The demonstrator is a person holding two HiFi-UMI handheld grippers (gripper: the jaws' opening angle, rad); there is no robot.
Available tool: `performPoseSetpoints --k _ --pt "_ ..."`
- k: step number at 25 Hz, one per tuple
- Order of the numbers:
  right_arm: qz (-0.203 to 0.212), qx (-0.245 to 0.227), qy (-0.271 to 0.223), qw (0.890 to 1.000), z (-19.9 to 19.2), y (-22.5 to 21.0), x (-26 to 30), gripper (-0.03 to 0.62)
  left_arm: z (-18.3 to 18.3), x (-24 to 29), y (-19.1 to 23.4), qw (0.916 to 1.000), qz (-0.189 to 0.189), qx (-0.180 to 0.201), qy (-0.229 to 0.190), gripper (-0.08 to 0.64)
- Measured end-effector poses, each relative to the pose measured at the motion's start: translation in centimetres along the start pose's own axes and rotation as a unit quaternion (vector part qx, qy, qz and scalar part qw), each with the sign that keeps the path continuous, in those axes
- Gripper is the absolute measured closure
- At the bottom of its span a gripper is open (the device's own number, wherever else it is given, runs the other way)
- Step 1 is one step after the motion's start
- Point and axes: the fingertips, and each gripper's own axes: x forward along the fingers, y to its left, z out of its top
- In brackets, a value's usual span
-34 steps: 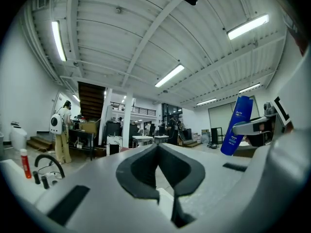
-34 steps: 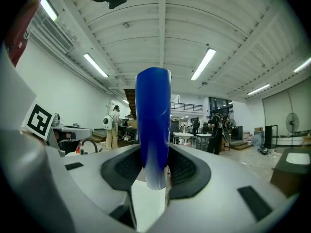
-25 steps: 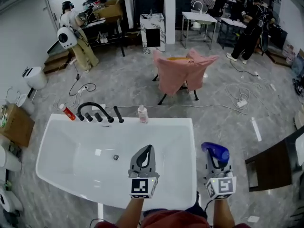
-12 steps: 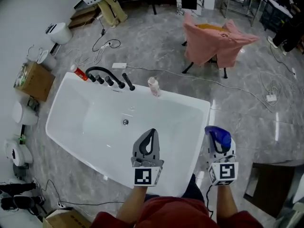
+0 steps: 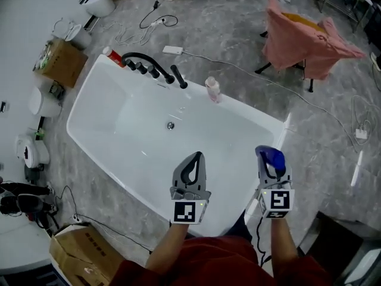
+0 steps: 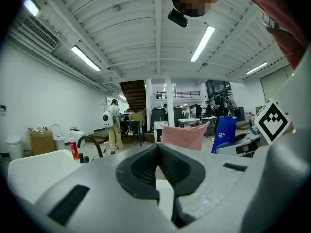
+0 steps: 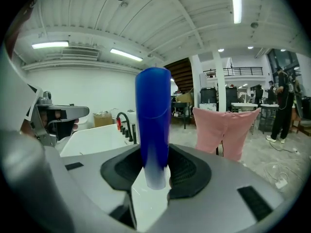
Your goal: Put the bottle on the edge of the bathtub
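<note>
I look down on a white bathtub (image 5: 83, 97) on the grey floor (image 5: 238, 28), a pink bottle (image 5: 212, 90) standing on its rim.

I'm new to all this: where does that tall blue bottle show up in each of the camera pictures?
Head view: the blue plastic bottle is at lower right, in the right gripper.
Left gripper view: the bottle is right of centre, upright.
Right gripper view: the bottle is dead centre, upright between the jaws.
Shared landmark: the pink cloth draped over a chair.
</note>
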Motion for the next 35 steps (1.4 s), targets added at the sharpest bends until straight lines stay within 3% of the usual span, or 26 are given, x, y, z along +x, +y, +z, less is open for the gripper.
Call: performPoseSetpoints --k 13,23,35 --pt "0.050 -0.014 0.059 0.997 -8.4 -1.2 10.9 0.443 -5.6 1.7 -0.3 0.9963 0.066 -0.016 0.052 0.555" --pt "0.060 -0.031 0.088 0.994 -12.4 -2.8 17.9 0.443 -8.7 3.3 -1.2 0.9921 0.076 -0.012 0.099 0.555" --pt "0.062 -0.058 0.090 0.992 -13.8 -2.8 26.8 0.443 -9.0 3.8 -0.2 0.9892 0.115 -0.015 0.090 0.555"
